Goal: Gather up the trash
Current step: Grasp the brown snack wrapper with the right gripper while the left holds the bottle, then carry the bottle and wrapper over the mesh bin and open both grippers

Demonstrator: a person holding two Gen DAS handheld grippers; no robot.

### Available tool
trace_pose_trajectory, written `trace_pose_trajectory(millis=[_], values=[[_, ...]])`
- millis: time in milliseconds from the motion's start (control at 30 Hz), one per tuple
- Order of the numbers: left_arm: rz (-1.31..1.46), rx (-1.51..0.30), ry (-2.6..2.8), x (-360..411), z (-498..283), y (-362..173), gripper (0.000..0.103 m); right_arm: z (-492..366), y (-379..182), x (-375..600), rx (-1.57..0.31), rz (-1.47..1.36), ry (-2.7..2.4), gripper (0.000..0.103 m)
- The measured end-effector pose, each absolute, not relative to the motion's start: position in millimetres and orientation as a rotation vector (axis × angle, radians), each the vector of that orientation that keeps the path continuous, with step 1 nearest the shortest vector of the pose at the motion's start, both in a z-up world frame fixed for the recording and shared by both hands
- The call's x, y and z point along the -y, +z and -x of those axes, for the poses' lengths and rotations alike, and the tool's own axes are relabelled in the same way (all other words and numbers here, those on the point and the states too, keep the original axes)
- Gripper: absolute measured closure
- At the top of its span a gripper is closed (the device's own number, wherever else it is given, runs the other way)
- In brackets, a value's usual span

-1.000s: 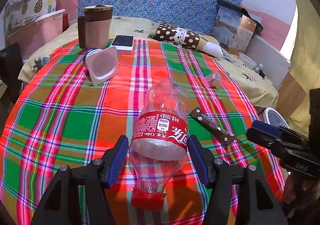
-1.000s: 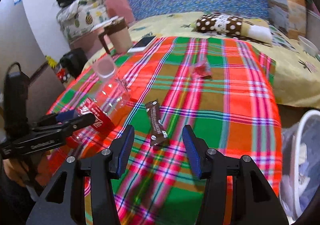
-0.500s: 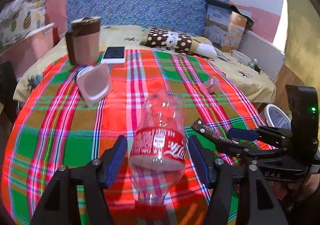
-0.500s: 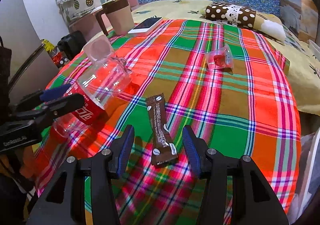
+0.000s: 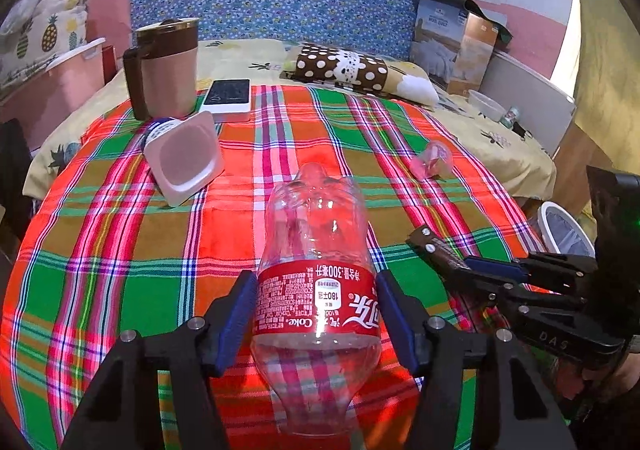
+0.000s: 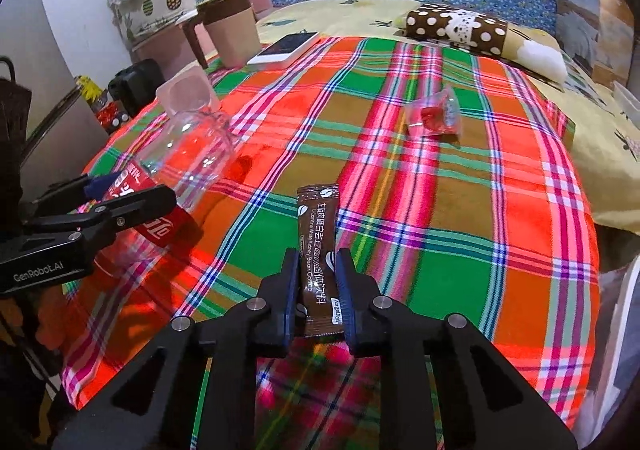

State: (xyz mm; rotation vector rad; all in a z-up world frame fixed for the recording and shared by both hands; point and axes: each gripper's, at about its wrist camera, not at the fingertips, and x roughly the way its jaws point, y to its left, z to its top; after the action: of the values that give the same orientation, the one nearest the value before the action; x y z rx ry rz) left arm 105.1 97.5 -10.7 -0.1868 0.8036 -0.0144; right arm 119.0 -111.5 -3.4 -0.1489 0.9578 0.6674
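Observation:
An empty clear Coke bottle (image 5: 316, 290) with a red label lies on the plaid cloth, cap end towards me. My left gripper (image 5: 316, 282) straddles its label; the jaws are closing and both pads touch the bottle's sides. From the right wrist view the same bottle (image 6: 188, 154) shows at the left, in that gripper (image 6: 120, 198). A brown coffee sachet (image 6: 318, 226) lies flat, and my right gripper (image 6: 318, 262) is closing on its near end, pads against both edges. The left wrist view shows that sachet (image 5: 428, 246) sticking out of the right gripper (image 5: 460, 270).
A pink yogurt cup (image 5: 184, 158) lies on its side at the left. A small clear candy wrapper (image 5: 434, 160) rests farther right. A brown mug (image 5: 168, 70) and a phone (image 5: 228, 96) stand at the back. A white bin (image 5: 564, 230) sits beyond the cloth's right edge.
My right gripper came forward and down over the coffee sachet and its jaws closed in from wide apart. The left jaws drew in slightly against the bottle.

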Motion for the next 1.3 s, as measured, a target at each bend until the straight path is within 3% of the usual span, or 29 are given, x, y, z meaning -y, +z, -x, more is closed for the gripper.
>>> trace_pose_trajectory(millis=[1300], values=[[0.133, -0.741, -0.284, 60.1, -103.5, 27.5, 0.042, -87.6, 37.5, 242.9, -0.793, -0.067, 0.398, 0.083]])
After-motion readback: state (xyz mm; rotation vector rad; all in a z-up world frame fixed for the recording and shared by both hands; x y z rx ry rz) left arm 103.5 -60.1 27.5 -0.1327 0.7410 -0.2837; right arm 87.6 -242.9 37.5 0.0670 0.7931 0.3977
